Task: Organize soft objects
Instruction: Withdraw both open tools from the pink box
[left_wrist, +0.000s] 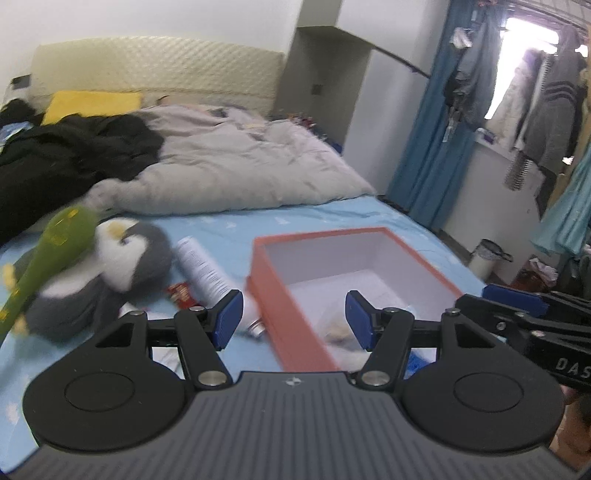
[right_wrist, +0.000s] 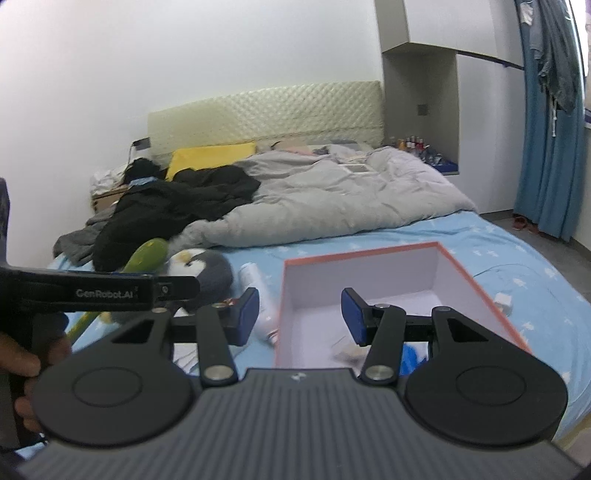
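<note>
A grey and white penguin plush (left_wrist: 122, 262) lies on the blue bed sheet at the left, with a green plush toy (left_wrist: 55, 240) leaning over it. Both also show in the right wrist view: the penguin (right_wrist: 201, 267) and the green toy (right_wrist: 146, 254). An orange box (left_wrist: 280, 295) with a white inside stands open in front of both grippers; something pale lies at its near end (left_wrist: 338, 326). My left gripper (left_wrist: 293, 317) is open and empty over the box's near left corner. My right gripper (right_wrist: 299, 315) is open and empty above the box (right_wrist: 476, 284).
A white spray can (left_wrist: 207, 273) and a small red packet (left_wrist: 181, 293) lie between the penguin and the box. A grey duvet (left_wrist: 236, 162) and black clothes (left_wrist: 66, 151) cover the far bed. Blue curtains (left_wrist: 436, 122) and hanging clothes are at the right.
</note>
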